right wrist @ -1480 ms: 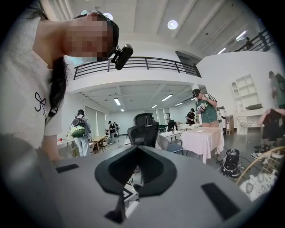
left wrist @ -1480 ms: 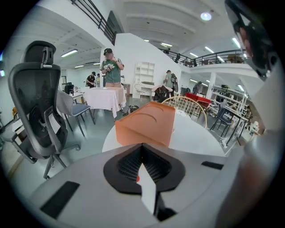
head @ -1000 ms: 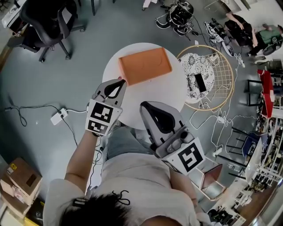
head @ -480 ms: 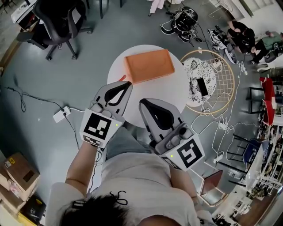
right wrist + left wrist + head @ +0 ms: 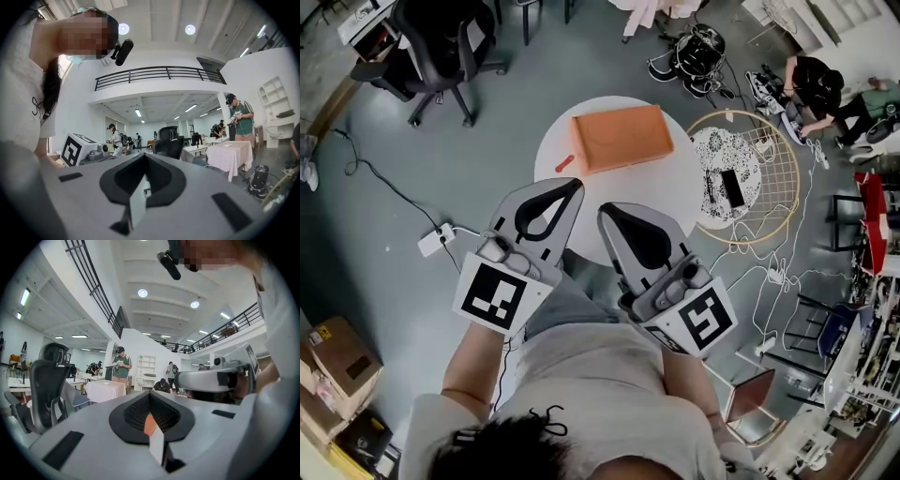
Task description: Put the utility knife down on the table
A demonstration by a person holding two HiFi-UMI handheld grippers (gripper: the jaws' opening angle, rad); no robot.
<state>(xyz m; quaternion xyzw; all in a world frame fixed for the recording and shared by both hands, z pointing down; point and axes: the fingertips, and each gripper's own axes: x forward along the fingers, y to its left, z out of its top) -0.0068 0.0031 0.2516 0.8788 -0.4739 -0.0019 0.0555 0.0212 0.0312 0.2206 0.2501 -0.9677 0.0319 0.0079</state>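
The utility knife (image 5: 565,162), small and red, lies on the round white table (image 5: 675,192) by the left corner of a flat orange box (image 5: 622,137). Both grippers are raised close to the head camera, nearer than the table. The left gripper (image 5: 575,184) is shut, its tip just short of the knife and apart from it. Beside it, the right gripper (image 5: 604,214) is also shut and holds nothing. The left gripper view looks out across the room over the left gripper (image 5: 150,394), with a small orange patch in the slit that I cannot identify. The right gripper (image 5: 144,155) likewise faces the room.
A round wire-grid stand (image 5: 750,173) with a patterned plate and a dark phone sits right of the table. An office chair (image 5: 441,42) stands at the far left, and cables and a power strip (image 5: 431,242) lie on the floor. People work at the far right (image 5: 811,80).
The left gripper has drawn back from the table edge toward the camera, and the red knife stays on the table. The right gripper has barely moved.
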